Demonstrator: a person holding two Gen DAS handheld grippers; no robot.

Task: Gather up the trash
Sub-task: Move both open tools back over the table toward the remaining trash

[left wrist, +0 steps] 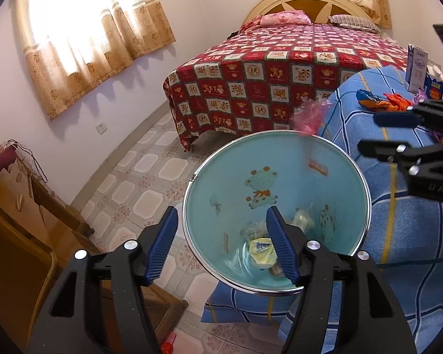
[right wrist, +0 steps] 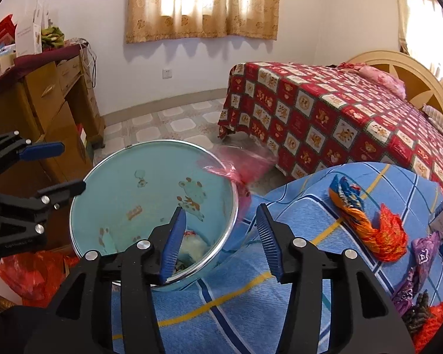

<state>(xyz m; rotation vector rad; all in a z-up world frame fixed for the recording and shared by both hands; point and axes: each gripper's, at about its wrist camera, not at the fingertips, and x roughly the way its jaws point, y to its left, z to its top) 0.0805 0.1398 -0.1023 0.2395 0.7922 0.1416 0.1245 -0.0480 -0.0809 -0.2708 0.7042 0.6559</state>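
The right gripper (right wrist: pixel 220 242) stands with its jaws apart and nothing between them, poised over the seam where the bin's rim meets the blue checked cloth (right wrist: pixel 280 280). The left gripper (left wrist: pixel 221 247) is likewise spread and empty, looking straight down into the light blue trash bin (left wrist: pixel 280 159), where a yellow-and-white wrapper (left wrist: pixel 261 250) and some clear plastic already lie at the bottom. A blurred pink plastic bag (right wrist: pixel 239 162) hangs at the bin's far rim, seemingly on its way in; whether it touches the rim cannot be told.

The remaining trash lies on the blue cloth to the right of the right gripper: an orange-and-blue snack wrapper (right wrist: pixel 360 215), its long axis running from upper left to lower right, and beyond it purple wrappers (right wrist: pixel 425 250) near the view's edge. A blue milk carton (left wrist: pixel 416 67) stands farther back on the same cloth.

The right gripper is clearly the nearer one, so the next pick likely falls to it: swing right, away from the bin, and close across the wrapper's narrow width.
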